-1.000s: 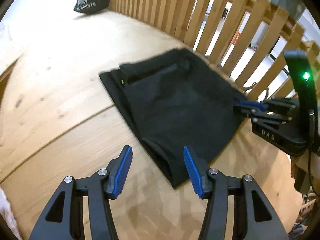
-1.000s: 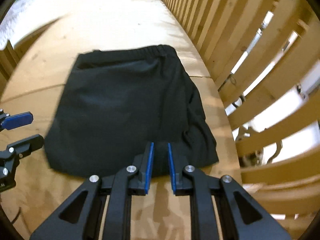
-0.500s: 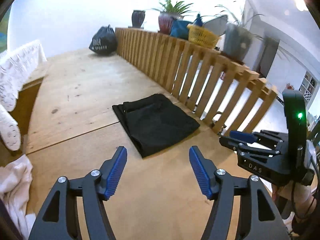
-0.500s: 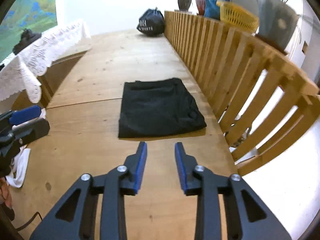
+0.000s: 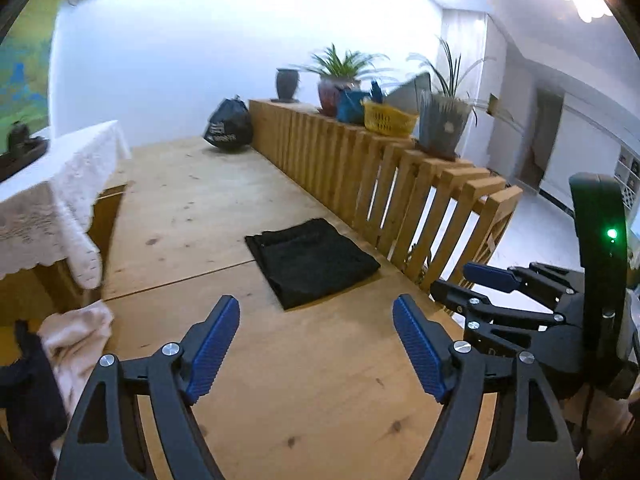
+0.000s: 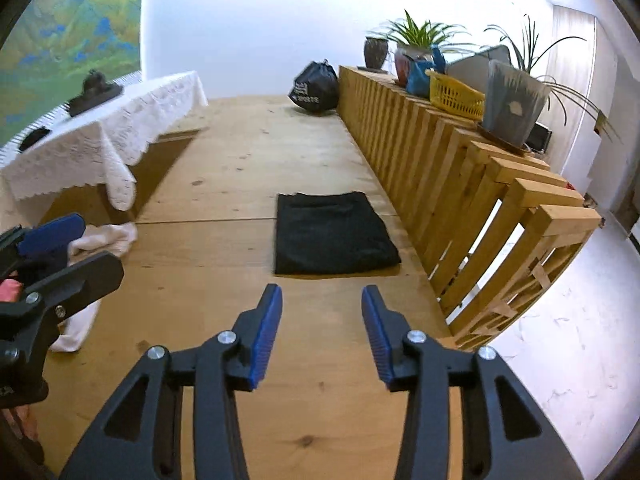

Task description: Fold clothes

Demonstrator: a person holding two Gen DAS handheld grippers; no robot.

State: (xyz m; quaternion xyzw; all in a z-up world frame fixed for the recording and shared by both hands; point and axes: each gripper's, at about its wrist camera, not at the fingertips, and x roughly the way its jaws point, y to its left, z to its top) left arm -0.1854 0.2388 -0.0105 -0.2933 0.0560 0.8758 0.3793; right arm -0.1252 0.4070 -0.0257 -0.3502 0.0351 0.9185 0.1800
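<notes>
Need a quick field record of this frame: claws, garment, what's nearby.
left claw: open, empty, above bare wood
right claw: open, empty, above bare wood
black garment: folded into a flat rectangle, lying on the wooden table, touching neither claw
garment position: close beside the slatted wooden fence
other clothes: pale cloth heaped at the table's left edge
far end: black bag against the fence
on fence top: potted plants, yellow basket
left side: white lace tablecloth

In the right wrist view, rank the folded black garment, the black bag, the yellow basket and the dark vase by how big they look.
Largest to smallest, as they look:
1. folded black garment, though it lies nearest the camera
2. yellow basket and black bag, too alike to rank
3. dark vase, though it stands farthest
</notes>
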